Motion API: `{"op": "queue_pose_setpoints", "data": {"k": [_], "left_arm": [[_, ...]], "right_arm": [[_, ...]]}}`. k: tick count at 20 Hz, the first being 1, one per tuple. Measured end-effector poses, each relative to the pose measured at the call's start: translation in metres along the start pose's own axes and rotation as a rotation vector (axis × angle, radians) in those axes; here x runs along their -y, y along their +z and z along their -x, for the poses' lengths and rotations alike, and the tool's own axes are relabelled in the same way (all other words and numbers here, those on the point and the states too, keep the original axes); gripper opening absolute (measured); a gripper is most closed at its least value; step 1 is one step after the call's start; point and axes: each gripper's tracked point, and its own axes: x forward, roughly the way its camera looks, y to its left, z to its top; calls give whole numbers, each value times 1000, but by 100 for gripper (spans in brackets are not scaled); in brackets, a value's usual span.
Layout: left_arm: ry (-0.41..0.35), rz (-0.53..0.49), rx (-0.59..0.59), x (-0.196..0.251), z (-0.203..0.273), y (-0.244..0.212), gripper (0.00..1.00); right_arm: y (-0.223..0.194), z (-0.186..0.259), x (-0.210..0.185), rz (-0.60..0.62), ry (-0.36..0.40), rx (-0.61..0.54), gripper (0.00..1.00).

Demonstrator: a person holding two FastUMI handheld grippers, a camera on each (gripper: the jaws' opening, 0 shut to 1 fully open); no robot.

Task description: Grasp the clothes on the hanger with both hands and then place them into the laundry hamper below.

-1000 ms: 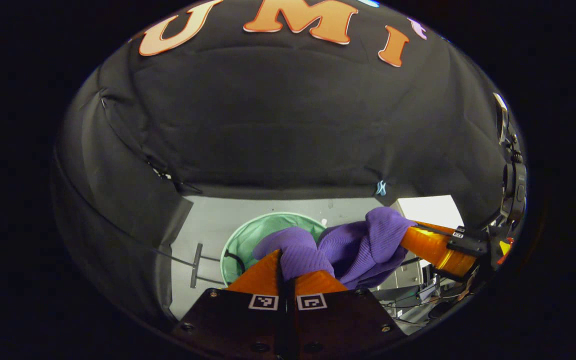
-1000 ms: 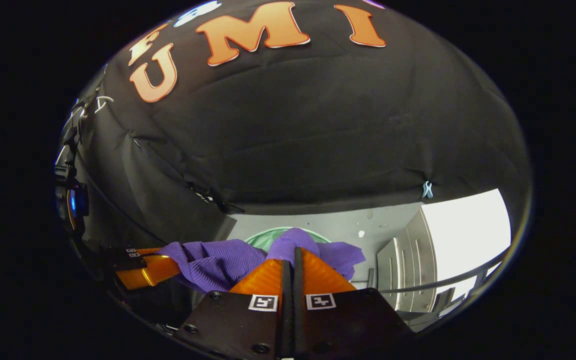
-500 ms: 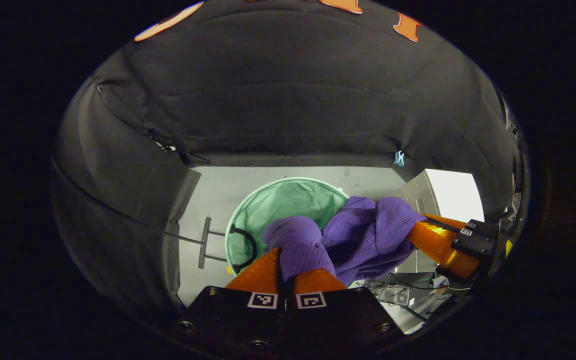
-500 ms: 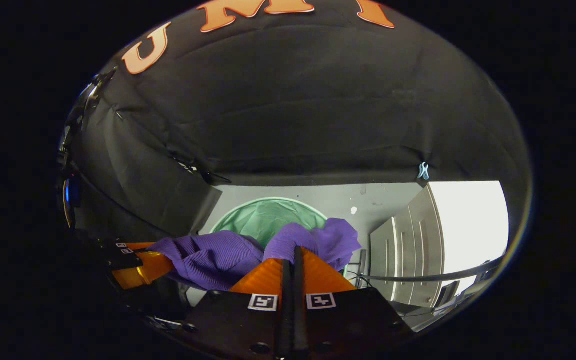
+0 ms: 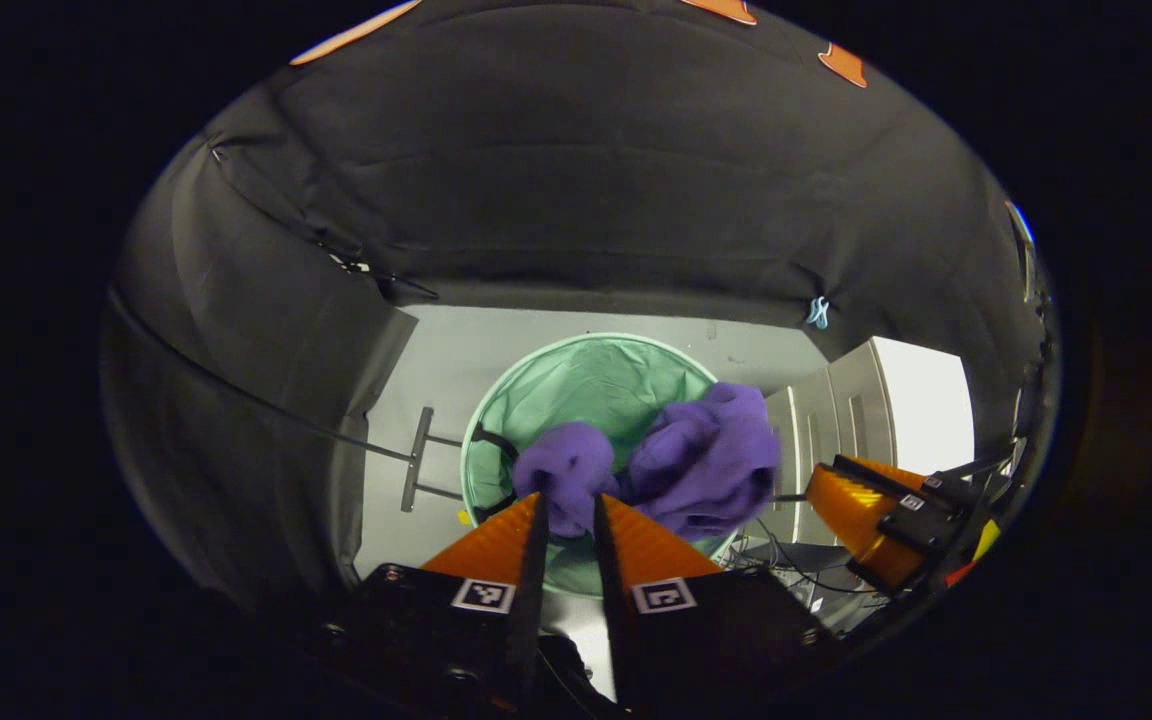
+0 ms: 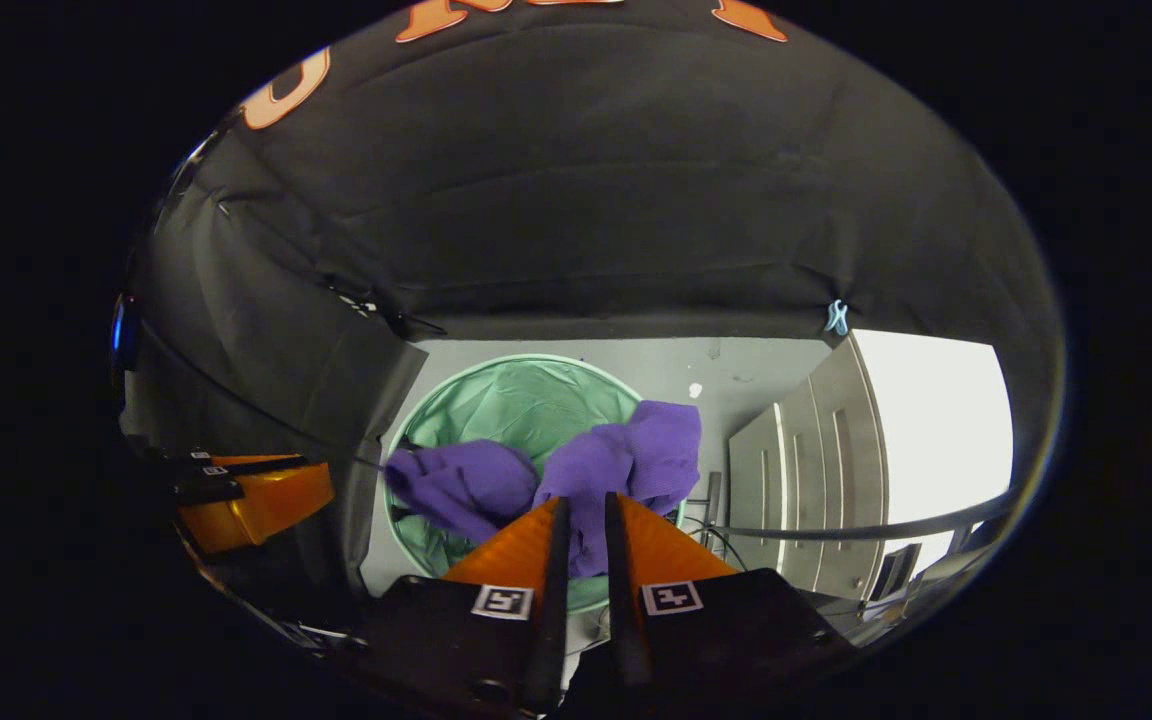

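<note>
Left gripper: fingers parted, a clear gap between them, nothing pinched. Just past the tips, the purple knit garment hangs bunched in the air over the hamper mouth; whether a fold still brushes the fingertips I cannot tell.

Right gripper: also parted, gap open down its length. Purple cloth shows through and beyond the gap, but the fingers do not appear to press on it. Seen from the left gripper view, the right gripper sits off to the side, clear of the cloth; from the right gripper view, the left gripper likewise stands apart.

Below: round green mesh laundry hamper, open top, on a pale grey floor. The garment is above its opening, slightly toward the near rim, blurred at the edges. A white cabinet stands beside the hamper.

Step in hand, by my reading: the release over the hamper. Both grips look let go.

Next calls for: holding both grippers open and clear so no fold snags a finger, and checking that the garment lands inside the rim rather than draping over the near edge.
</note>
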Motion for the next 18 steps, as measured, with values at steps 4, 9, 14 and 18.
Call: {"op": "queue_pose_setpoints", "data": {"k": [4, 9, 14, 18], "left_arm": [[6, -30, 54, 4, 19, 5, 86], [21, -37, 120, 11, 53, 0, 96], [43, -40, 212, 23, 102, -3, 96], [68, -54, 308, 40, 149, -3, 96]], "right_arm": [[3, 25, 0, 33, 4, 51, 71], [2, 65, 4, 38, -1, 141, 100], [3, 124, 31, 30, -15, 246, 94], [4, 181, 44, 42, -7, 335, 100]]}}
